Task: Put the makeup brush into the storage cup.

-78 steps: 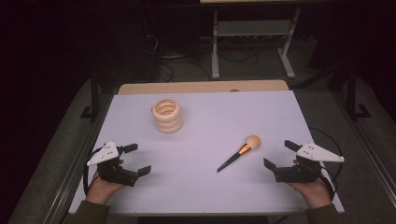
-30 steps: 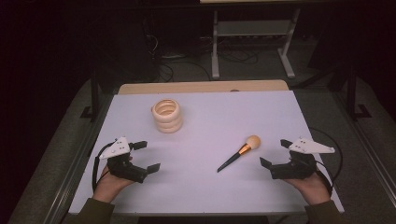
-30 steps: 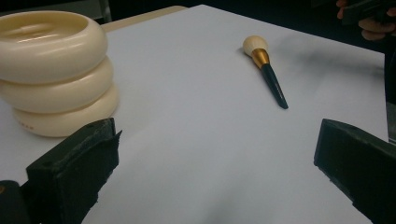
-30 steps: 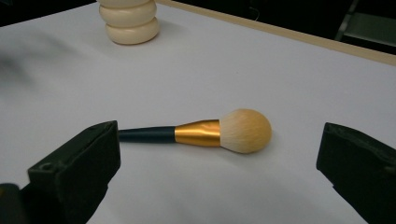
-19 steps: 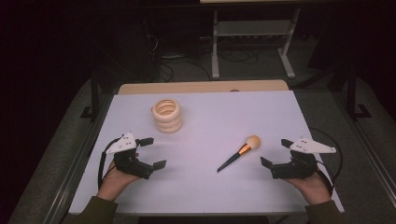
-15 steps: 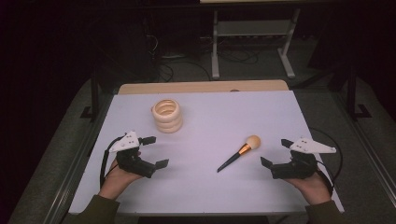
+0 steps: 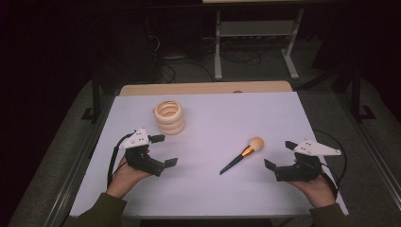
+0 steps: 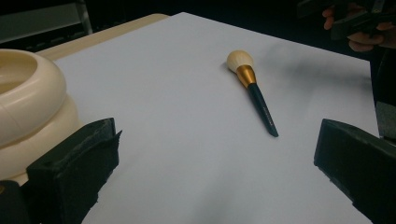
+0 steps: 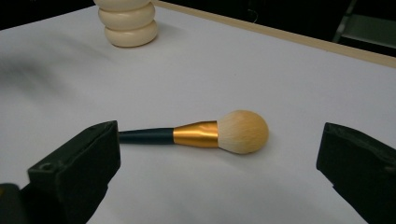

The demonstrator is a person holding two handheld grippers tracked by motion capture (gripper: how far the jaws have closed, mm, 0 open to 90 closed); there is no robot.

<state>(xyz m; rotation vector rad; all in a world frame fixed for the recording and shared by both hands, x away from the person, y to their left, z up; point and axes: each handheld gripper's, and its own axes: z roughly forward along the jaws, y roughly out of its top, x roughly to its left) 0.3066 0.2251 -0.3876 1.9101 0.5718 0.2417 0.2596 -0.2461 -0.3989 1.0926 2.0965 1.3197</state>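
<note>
From the high view we see our left gripper [image 7: 161,149] spread wide just beside the ringed holder [image 7: 169,116], and our right gripper [image 7: 279,154] likewise spread near the makeup brush [image 7: 242,154] lying flat on the white table [image 7: 227,113]. In the left gripper view our jaws frame the brush well ahead. In the right gripper view the brush lies close between the jaws, untouched. We judge this an approach; next we close on the handle.

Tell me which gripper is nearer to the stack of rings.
Left. The left gripper sits just in front of the stack of rings, nearly beside it. The right gripper is far across the table, beyond the brush.
</note>
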